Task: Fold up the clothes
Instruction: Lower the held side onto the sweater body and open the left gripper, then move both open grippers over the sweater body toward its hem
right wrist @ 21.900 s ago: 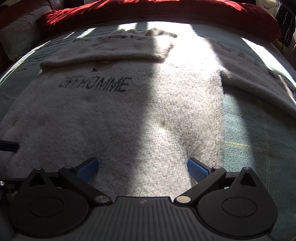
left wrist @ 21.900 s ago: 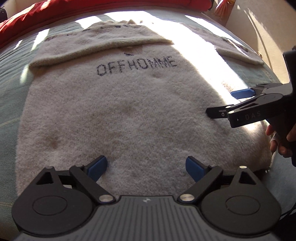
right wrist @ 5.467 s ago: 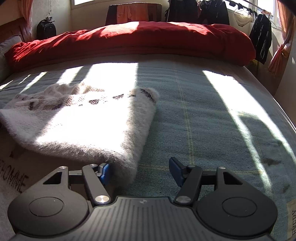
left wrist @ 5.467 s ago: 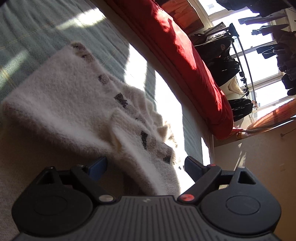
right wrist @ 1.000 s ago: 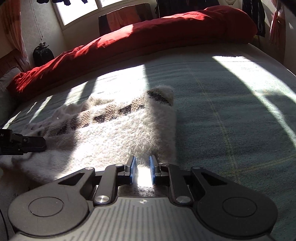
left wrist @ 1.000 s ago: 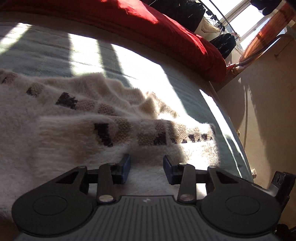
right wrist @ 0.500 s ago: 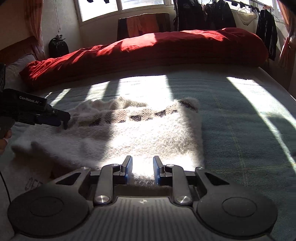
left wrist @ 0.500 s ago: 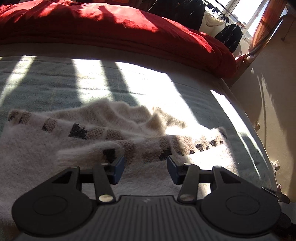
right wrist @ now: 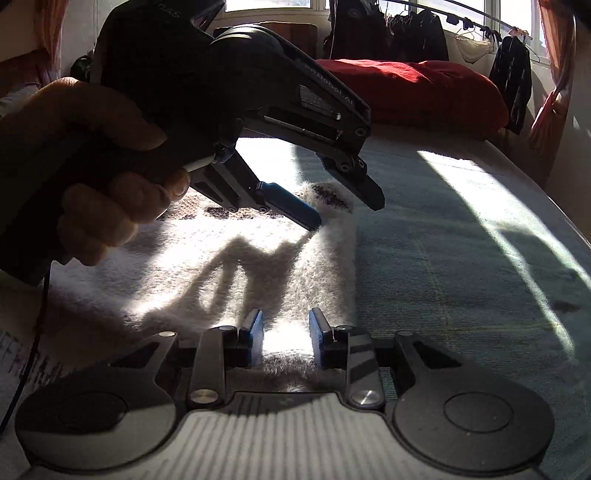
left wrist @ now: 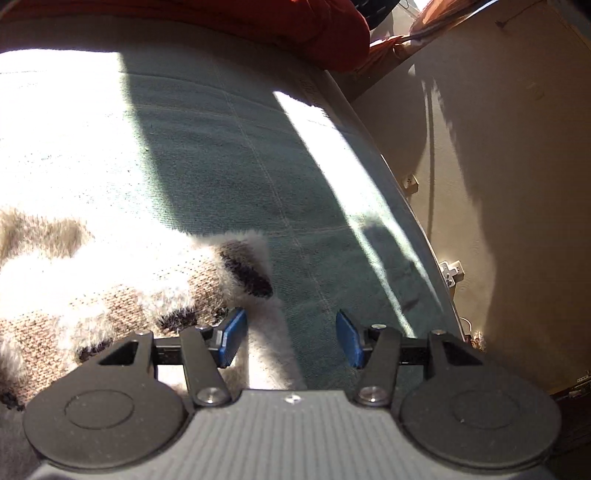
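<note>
A fluffy white sweater (right wrist: 229, 266) lies folded on a bed (right wrist: 461, 236) with a green-grey cover, its sleeve end (left wrist: 243, 269) with dark and brown knitted blocks reaching toward the bed's right side; sun stripes cross the wool and the cover.

The left gripper (left wrist: 291, 341) hangs low over that sleeve end, its blue pads wide apart and holding nothing; in the left wrist view the left pad (left wrist: 231, 341) sits against the fuzzy edge of the sleeve, while the right pad is over bare cover. In the right wrist view the same left gripper (right wrist: 345, 208) comes in from the upper left, held by a hand (right wrist: 99, 184), tips pointing down at the patterned cuff and casting a forked shadow on the sweater.

The right gripper (right wrist: 286, 341) is at the near edge of the sweater, pads a little apart with a tuft of white wool showing between them; I cannot tell whether the pads touch it.

A red duvet (right wrist: 410, 94) lies bunched along the far side of the bed; dark clothes (right wrist: 388, 35) hang at the window behind it; a beige wall (left wrist: 498, 166) runs beside the bed.
</note>
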`<state>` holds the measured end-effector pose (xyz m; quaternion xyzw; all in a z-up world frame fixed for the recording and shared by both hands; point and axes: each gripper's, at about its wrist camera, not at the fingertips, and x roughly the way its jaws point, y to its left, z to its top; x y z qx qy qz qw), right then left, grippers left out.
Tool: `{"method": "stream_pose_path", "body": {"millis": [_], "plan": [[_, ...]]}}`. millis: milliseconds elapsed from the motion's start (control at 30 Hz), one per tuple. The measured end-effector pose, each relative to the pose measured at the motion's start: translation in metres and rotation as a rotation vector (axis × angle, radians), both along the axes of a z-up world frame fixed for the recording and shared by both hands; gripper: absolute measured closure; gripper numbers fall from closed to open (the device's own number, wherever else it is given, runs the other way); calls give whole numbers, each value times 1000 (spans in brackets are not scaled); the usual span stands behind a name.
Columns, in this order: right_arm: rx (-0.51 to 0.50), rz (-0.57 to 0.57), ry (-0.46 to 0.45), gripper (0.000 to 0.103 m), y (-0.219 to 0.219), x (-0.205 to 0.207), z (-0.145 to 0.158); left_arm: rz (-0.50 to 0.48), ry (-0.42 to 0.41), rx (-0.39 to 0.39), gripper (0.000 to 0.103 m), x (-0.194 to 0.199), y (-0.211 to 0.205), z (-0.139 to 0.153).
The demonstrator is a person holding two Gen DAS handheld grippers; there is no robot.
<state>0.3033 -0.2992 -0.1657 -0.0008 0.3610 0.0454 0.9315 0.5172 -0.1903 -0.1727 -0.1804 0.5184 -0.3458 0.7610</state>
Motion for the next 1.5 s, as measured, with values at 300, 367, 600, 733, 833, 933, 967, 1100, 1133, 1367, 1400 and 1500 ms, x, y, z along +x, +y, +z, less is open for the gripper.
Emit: {"method": "stream_pose_path", "body": {"millis": [300,367,600,733,833,933,967,1100,1133,1367,1400,1500], "plan": [[46,0,-9,70,-6,0,-3,32,-37,24,50,5,-4,14],[51,2,-10,70,-7,0,-3,2,-59,4,48,-6,-3,24],[72,29,9,54,-6,4,1,-4,-15,93,45,-21,-6,14],[106,37,10,48,-16,-2,24,24,-67,113,45,-39,15,58],[122,-4,-6,46,-27,-13,51,40,-121,162,45,-62,38,101],[162,-29,-19,42,-38,-28,77,49,-179,232,43,-93,63,144],[177,-32,-24,40,-41,-34,85,51,-196,255,42,-104,71,156],[225,3,-19,34,-42,-60,110,59,-260,328,34,-152,105,193],[237,14,-16,30,-41,-66,116,62,-273,341,33,-165,115,199],[310,89,125,19,-31,-95,94,77,-290,460,24,-244,173,157],[312,94,148,19,-29,-96,87,78,-285,486,24,-254,177,140],[316,101,190,19,-20,-95,67,82,-277,571,24,-282,186,88]]}}
